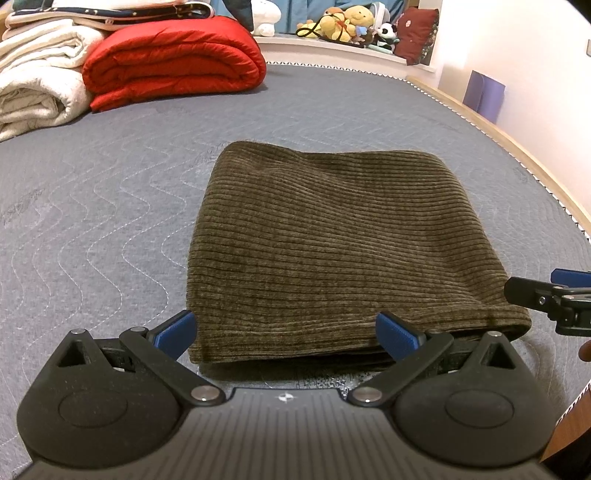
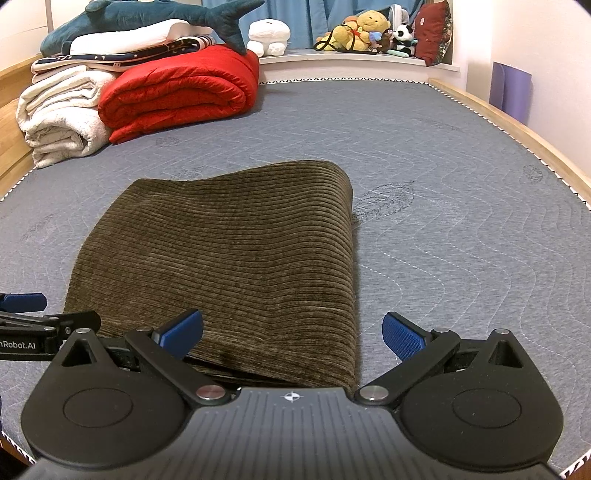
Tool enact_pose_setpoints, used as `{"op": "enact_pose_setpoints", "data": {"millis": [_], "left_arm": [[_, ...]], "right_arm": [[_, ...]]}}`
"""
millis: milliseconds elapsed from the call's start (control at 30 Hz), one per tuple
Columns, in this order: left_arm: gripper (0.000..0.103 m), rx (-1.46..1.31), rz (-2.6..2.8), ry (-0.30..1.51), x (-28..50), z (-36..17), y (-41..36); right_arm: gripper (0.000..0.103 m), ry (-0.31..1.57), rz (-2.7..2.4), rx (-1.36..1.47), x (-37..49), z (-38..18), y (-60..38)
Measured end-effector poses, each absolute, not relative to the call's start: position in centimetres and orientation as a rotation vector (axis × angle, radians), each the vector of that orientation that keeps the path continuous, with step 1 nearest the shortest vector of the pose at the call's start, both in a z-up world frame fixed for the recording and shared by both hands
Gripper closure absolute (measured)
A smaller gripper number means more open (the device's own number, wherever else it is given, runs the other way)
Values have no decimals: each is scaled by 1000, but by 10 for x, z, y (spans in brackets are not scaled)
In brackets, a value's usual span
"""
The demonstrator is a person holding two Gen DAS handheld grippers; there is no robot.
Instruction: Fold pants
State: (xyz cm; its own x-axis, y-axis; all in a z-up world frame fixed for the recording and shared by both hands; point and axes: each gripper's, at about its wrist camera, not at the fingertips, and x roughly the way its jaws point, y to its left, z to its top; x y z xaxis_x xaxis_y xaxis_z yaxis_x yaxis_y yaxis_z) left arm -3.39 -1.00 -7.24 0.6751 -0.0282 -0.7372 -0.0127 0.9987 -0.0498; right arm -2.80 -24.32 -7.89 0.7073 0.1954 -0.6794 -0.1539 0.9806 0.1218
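My left gripper and right gripper hang spread wide, gripping nothing, at the near edge of the folded olive corduroy pants lying on the grey quilted mattress.

We see a grey quilted mattress in a pale wooden bed frame. At its far left corner lie a folded red quilt and, touching it on the left, rolled white blankets — a navy patterned cloth, a white pillow and a plush shark stacked above. On the sill beyond the far edge sit a white plush, yellow bear toys, a panda and a dark red cushion. A purple mat stands by the right wall.
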Motion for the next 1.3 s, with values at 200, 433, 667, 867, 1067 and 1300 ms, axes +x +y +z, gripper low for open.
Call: {"op": "enact_pose_setpoints", "data": {"millis": [200,433,667,867,1067,1300], "left_arm": [[0,-47,-12,826,-34,-72,-11],[0,-48,-13,822,-35,-71,-10],[0,-46,-19,819,-36,-70,-12],[0,-45,-19,817,-36,-70,-12],[0,-45,-21,816,-36,-70,-13],[0,-39,-34,804,-37,-68,-12]], "right_arm": [[1,762,195,58,-28,-79,-243],[1,761,195,59,-28,-79,-243],[1,761,195,59,-28,-79,-243],[1,761,194,60,-28,-79,-243],[1,761,195,59,-28,-80,-243],[1,759,196,60,-28,-79,-243]]}}
